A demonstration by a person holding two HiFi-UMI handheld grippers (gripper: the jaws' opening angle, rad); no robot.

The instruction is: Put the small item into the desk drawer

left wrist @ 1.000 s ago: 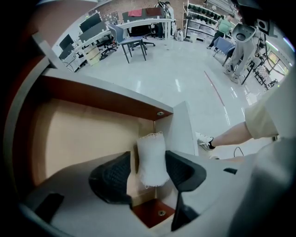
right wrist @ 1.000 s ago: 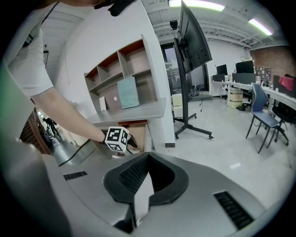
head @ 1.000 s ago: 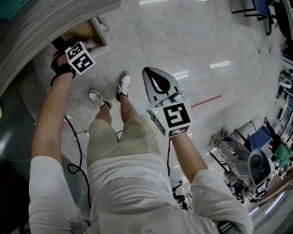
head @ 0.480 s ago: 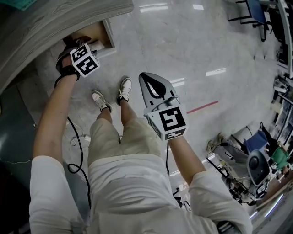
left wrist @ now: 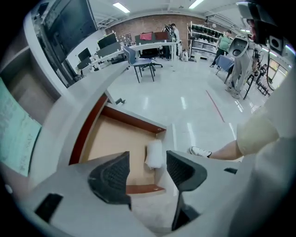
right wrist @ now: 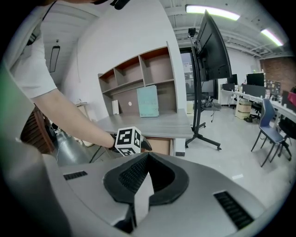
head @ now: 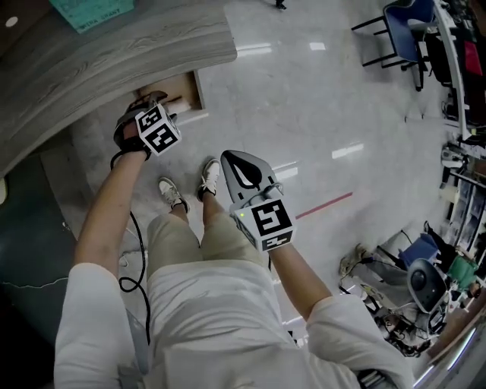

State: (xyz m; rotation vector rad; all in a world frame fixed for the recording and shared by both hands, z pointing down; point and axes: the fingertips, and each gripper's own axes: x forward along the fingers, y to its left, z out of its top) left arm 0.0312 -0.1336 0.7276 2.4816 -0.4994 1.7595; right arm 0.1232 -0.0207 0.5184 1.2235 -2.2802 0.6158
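Note:
The small item, a white roll (left wrist: 155, 153), lies inside the open wooden drawer (left wrist: 108, 141) by its right wall. My left gripper (left wrist: 147, 172) hangs above it, pointing steeply down. Its jaws have just been opening and stand wide; the roll shows in the gap far below, untouched. From the head view the left gripper (head: 154, 112) hovers over the drawer (head: 182, 93) under the grey desk (head: 114, 53). My right gripper (head: 237, 163) is shut and empty over the floor in front of my legs; in its own view the right gripper (right wrist: 147, 156) faces the desk (right wrist: 152, 122).
A teal sheet (head: 95, 11) lies on the desk. A screen on a wheeled stand (right wrist: 206, 92) stands right of the desk, with shelves (right wrist: 138, 74) behind. My shoes (head: 209, 178) and a black cable (head: 133, 254) are on the floor. Office chairs (head: 402, 34) stand far off.
My left gripper has lifted up out of the drawer. The right gripper has risen and drifted toward the desk. The head view has swung, so more of the desk top shows.

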